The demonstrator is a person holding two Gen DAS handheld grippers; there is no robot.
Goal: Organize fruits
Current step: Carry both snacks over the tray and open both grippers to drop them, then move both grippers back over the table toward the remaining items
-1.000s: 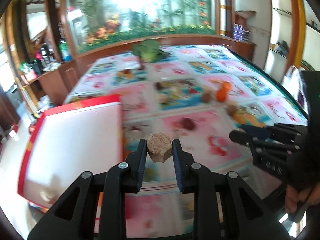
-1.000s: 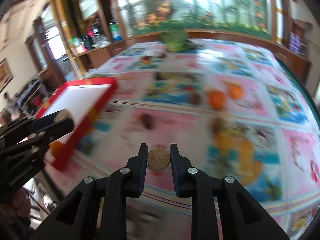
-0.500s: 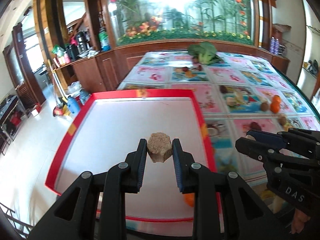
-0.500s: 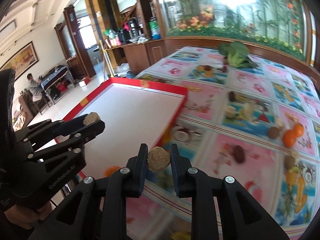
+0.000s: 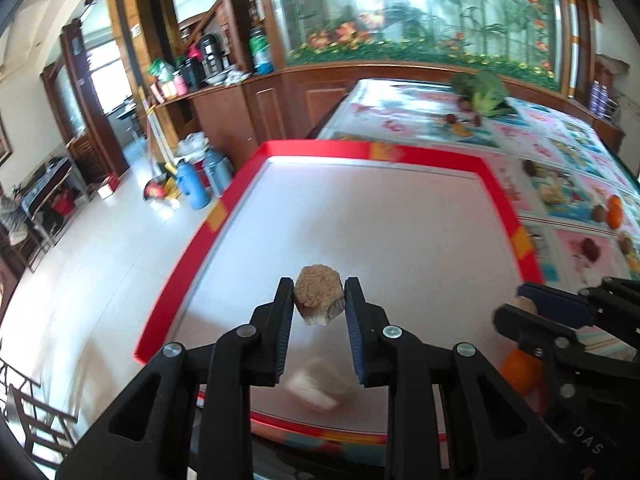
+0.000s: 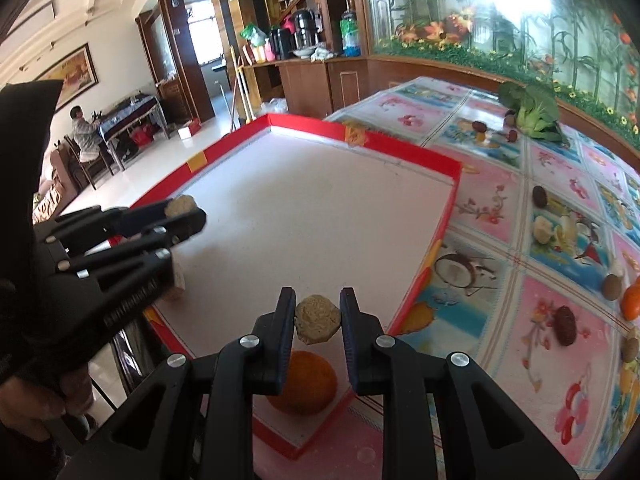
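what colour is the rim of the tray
Red, with a few orange-yellow patches; the tray rim shows best in the right wrist view.

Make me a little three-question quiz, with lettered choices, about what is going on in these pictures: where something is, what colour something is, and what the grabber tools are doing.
1. Where is the orange fruit?
A. Inside the tray's near corner
B. Beside the leafy greens
C. On the floor

2. What colour is the rim of the tray?
A. Blue
B. Red
C. Green

3. What state is the right gripper in?
A. Wide open and empty
B. Shut on a tan chunk
C. Shut on an orange

Answers:
1. A: the orange fruit lies on the white floor of the tray, just inside its near corner, below the right gripper.
2. B: a red border frames the white tray.
3. B: its jaws press both sides of the tan chunk; the left gripper grips a similar tan piece.
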